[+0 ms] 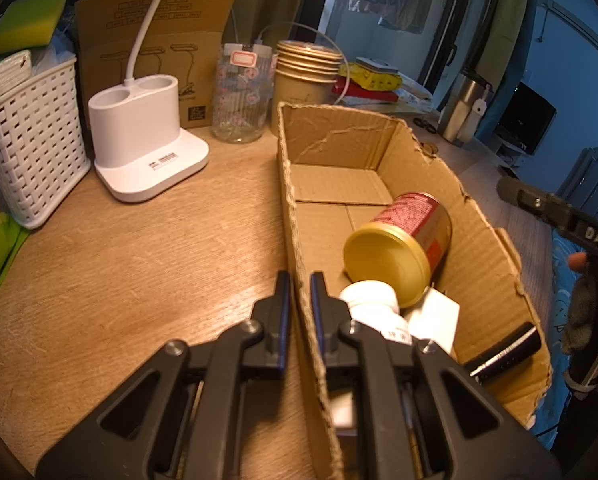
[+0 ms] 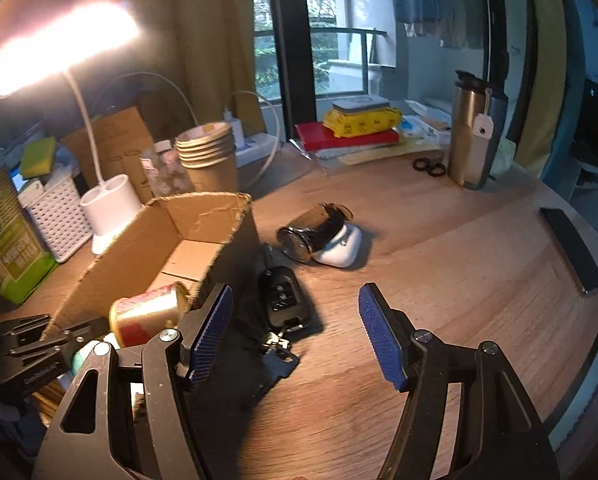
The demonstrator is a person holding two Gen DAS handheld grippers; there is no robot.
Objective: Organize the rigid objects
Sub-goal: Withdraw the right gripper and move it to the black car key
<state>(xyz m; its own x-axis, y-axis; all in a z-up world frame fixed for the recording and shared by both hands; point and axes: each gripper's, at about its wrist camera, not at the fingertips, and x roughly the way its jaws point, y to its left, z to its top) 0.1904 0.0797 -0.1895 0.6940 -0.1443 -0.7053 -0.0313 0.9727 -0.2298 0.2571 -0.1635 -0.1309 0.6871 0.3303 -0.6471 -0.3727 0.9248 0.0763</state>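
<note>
The cardboard box (image 1: pixel 379 184) sat on the wooden desk (image 1: pixel 139 248), holding a red-and-gold can (image 1: pixel 403 240) on its side, a white bottle (image 1: pixel 373 308), a white packet (image 1: pixel 439 316) and a black tube (image 1: pixel 507 350) against the far wall. The left gripper (image 1: pixel 301 304) was clamped on the box's near wall, one finger outside and one inside. Outside the box on the desk lay a black car key (image 2: pixel 283 296) just beside the box's wall, and beyond it a dark round-faced object resting on a white case (image 2: pixel 339 248). The right gripper (image 2: pixel 295 336) hung above the desk near the key with its jaws wide and nothing between them. Around the box stood a white lamp base (image 1: pixel 139 140), a woven white basket (image 1: pixel 31 148), a clear jar (image 1: pixel 241 96), stacked paper cups (image 1: pixel 305 76) and a steel tumbler (image 2: pixel 473 132); a black phone (image 2: pixel 573 248) lay well apart.
</note>
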